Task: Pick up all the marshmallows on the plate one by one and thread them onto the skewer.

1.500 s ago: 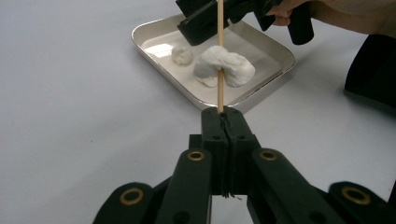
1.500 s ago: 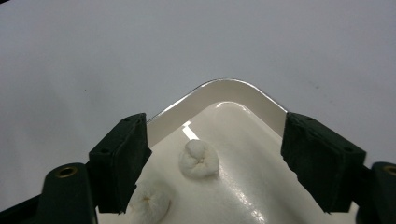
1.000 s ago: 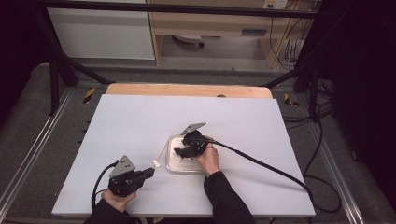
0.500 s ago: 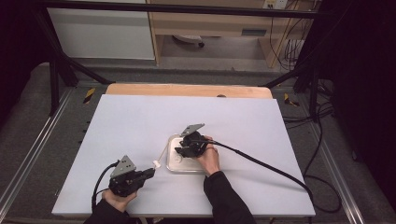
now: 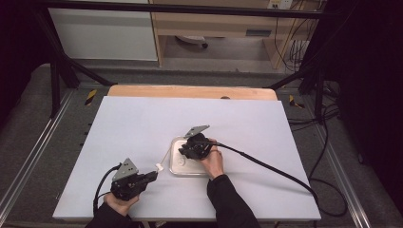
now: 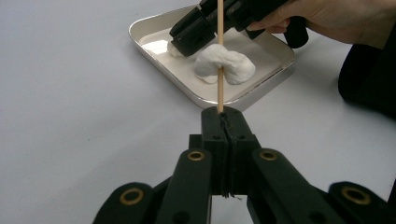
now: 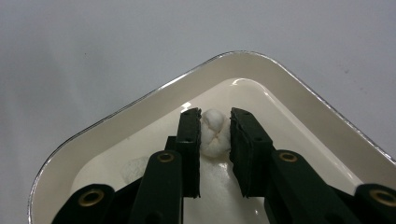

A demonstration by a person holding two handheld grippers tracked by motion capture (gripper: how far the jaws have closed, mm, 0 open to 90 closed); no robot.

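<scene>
My left gripper, near the table's front edge, is shut on the end of a thin wooden skewer that points toward the tray. A soft white lump is threaded on the skewer. A cream tray with a metal rim lies at mid-table. My right gripper dips into it. Its jaws have just been closing, and the pads now press on a small white lump. More white material lies on the tray floor beneath.
The white table top spreads around the tray, with a wooden strip along its far edge. The right gripper's cable trails across the table to the right. Black frame posts and metal rails stand around the table.
</scene>
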